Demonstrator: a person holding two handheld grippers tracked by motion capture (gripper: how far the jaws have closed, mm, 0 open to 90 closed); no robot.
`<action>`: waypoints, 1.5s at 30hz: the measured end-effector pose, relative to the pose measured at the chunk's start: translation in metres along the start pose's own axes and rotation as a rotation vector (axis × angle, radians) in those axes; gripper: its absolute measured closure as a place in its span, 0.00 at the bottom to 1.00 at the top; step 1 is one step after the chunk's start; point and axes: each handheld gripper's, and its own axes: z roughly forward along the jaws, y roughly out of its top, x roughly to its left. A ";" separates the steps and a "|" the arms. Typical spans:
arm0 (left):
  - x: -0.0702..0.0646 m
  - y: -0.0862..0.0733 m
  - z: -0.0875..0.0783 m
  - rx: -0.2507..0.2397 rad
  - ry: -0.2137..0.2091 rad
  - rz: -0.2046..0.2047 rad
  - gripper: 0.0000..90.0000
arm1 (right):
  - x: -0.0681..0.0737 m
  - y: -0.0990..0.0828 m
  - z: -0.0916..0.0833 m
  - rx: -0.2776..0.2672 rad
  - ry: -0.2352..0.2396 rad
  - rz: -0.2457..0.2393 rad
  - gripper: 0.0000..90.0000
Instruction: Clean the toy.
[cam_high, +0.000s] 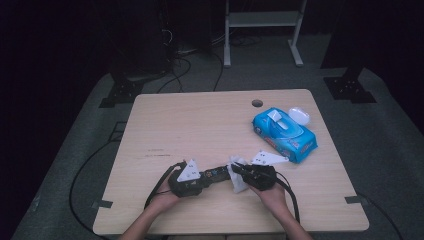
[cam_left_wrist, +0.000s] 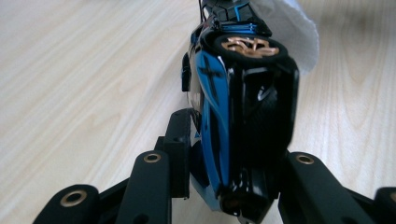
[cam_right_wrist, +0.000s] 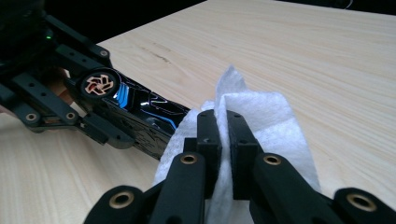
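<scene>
Glossy black-and-blue toy car (cam_left_wrist: 233, 121) with copper wheels meets white wipe (cam_right_wrist: 261, 121).

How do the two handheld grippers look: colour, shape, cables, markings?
The left gripper and right gripper are black, with jointed linkage jaws and brass-coloured rivets. Each carries a grey three-cornered plate with small dark marks and trails a black cable. The forearms are bare, with no sleeves in view.

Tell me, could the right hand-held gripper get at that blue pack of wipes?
Probably not yet: the way to the pack of wipes looks free, but the right hand-held gripper is shut on a white wipe.
</scene>
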 end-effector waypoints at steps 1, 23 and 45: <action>0.000 0.001 0.000 -0.002 0.002 0.005 0.72 | -0.001 0.000 -0.001 -0.003 -0.005 0.001 0.95; 0.001 -0.001 -0.003 -0.099 0.007 -0.019 0.71 | 0.014 0.003 0.009 0.017 -0.028 -0.119 0.95; 0.005 -0.016 0.022 0.037 -0.025 -0.046 0.71 | 0.010 0.002 0.007 0.014 -0.008 -0.089 0.95</action>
